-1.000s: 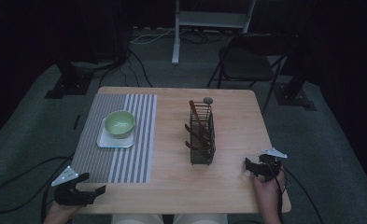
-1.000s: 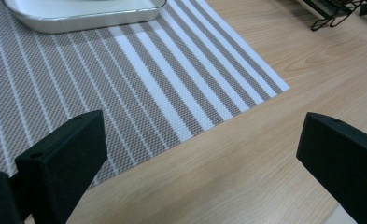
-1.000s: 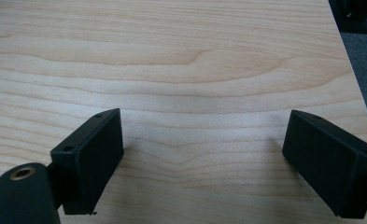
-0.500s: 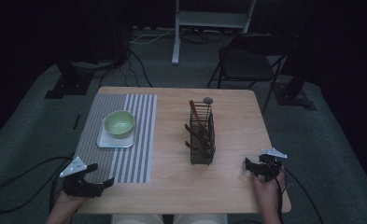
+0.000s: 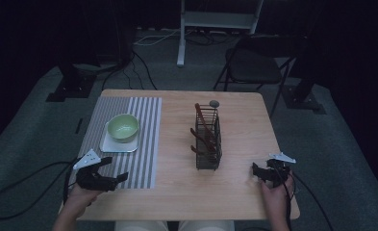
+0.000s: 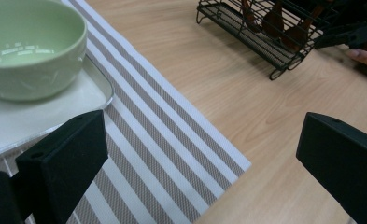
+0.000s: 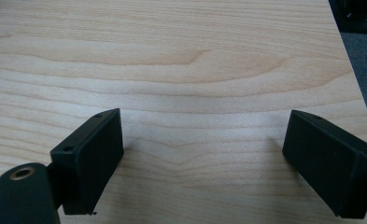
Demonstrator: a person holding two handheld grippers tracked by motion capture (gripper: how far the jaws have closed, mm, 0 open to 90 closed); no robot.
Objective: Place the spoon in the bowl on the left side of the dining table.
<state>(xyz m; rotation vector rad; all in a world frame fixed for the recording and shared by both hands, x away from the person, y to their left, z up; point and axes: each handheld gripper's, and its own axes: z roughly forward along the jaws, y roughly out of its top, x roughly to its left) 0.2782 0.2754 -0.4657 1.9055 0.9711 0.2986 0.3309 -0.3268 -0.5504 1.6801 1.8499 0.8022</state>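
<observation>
While jaws gape, bowl [image 6: 29, 44] bears no lettering.

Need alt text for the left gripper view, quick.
Open tongs hover above the striped placemat edge on the wooden table. A green bowl sits on a white tray at upper left; a black wire rack holding wooden utensils stands at upper right.

High view dim and murky, dark surroundings, gripper views brighter and sharp, soft glare inside green bowl [image 6: 27, 46]
</observation>
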